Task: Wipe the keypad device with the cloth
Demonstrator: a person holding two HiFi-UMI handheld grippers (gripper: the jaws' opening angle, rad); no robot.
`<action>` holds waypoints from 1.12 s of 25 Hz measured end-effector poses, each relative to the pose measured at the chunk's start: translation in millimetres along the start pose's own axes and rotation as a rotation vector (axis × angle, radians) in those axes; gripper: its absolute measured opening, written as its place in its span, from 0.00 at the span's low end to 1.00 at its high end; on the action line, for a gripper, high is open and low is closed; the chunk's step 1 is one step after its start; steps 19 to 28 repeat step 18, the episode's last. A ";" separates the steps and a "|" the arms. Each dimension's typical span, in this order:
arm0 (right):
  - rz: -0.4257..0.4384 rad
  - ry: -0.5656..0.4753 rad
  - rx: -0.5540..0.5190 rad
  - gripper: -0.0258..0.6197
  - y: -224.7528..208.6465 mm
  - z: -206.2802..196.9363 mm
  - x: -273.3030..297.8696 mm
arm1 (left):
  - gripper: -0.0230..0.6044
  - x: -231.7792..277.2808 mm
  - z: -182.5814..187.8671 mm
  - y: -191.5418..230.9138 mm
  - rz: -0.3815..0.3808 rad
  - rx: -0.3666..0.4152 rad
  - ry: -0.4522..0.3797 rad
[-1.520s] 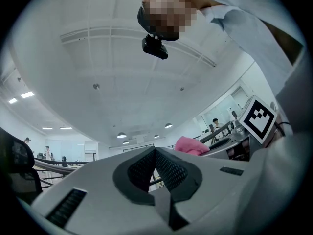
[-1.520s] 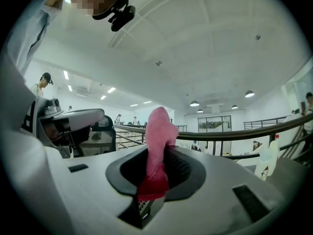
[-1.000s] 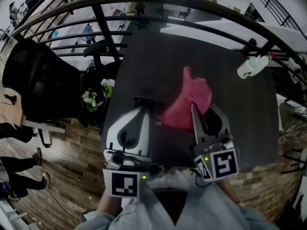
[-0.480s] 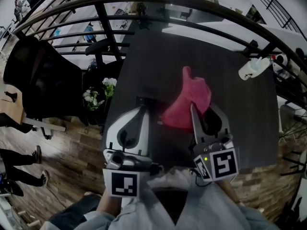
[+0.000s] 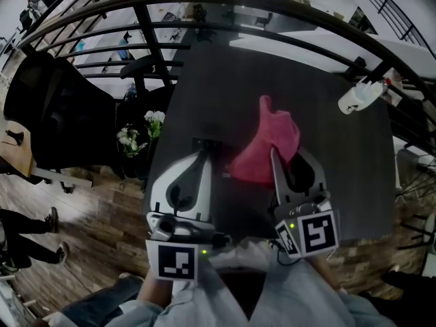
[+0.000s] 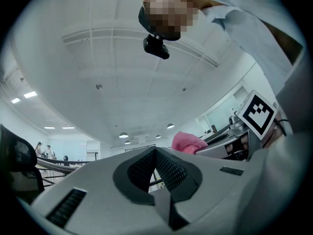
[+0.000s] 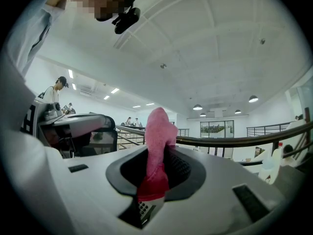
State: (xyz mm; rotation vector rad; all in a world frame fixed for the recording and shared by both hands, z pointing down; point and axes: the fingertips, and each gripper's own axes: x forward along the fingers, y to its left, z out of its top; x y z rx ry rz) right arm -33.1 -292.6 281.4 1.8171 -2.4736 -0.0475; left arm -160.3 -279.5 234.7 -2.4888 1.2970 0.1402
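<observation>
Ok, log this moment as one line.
right gripper: shut on pink fabric cloth | left gripper: shut, nothing between jaws | cloth trails onto dark table | wiping: cannot tell

Dark table (image 5: pixel 340 182) is carrying three things. Pink cloth (image 5: pixel 269 145) is lying bunched near its middle. White spray bottle (image 5: pixel 360 95) is lying tipped at the far right corner. Small dark object (image 5: pixel 206 144) is sitting near the left edge.
</observation>
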 end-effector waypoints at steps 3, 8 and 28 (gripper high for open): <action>-0.003 0.003 0.000 0.17 -0.2 -1.0 -0.4 | 0.04 -0.6 -0.1 0.1 0.000 -0.002 -0.001; -0.006 0.007 0.002 0.17 -0.7 -2.9 0.8 | 0.04 0.2 -1.1 1.0 0.001 -0.005 -0.002; -0.009 0.014 0.005 0.17 -3.2 -3.4 -1.8 | 0.04 0.8 0.1 -2.0 -0.004 -0.005 0.002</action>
